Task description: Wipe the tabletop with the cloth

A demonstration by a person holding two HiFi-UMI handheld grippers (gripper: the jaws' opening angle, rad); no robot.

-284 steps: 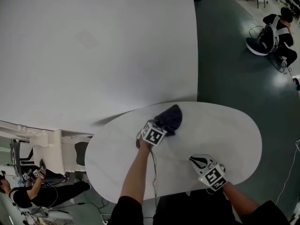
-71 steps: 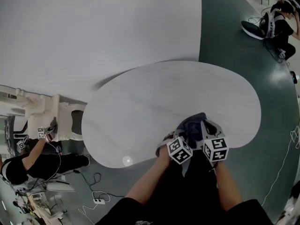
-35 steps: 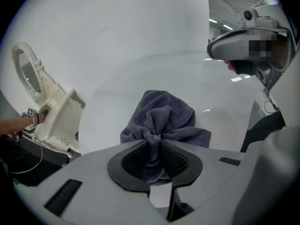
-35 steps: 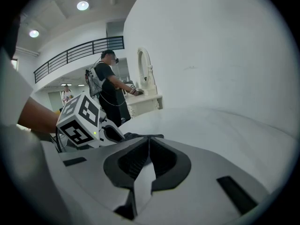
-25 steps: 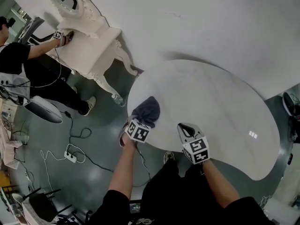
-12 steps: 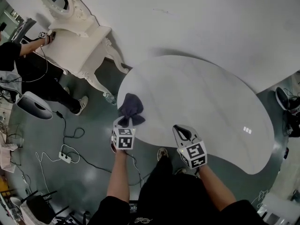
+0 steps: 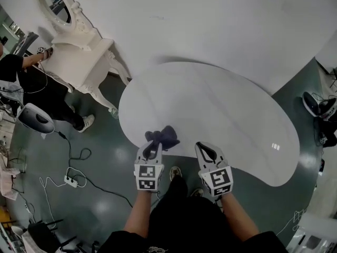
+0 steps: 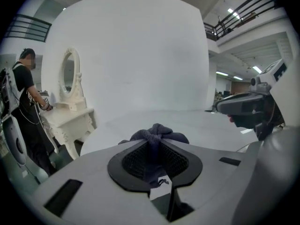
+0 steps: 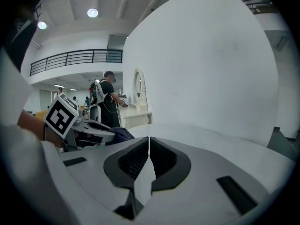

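Curving behind everything was a broad white backdrop, and below it the dark green floor spread out to left and right. On that floor stood the white, kidney-shaped surface, its long side toward the camera. Off its left end, against the backdrop, was a carved white dressing table with an oval mirror. A person in dark clothes stood just beside it, one hand reaching to its top.

The two grippers were held side by side at the near rim of the surface, near each other but apart, both pointing away from the wearer. The left gripper had its fingers clamped on the cloth — a dark blue-grey bundle pinched at a fold between the pads. The rest of it bunched up beyond the fingertips, over the near edge of the surface. Whether the underside of the cloth touched the surface could not be told.

The right gripper carried nothing. Its fingers were closed together, pad against pad, with only a hairline seam between them. They hung at the near rim, to the right of the cloth and clear of it.

Smallest of all, a white power strip lay on the floor to the left — a thin dark cable ran from it toward the wearer's feet.
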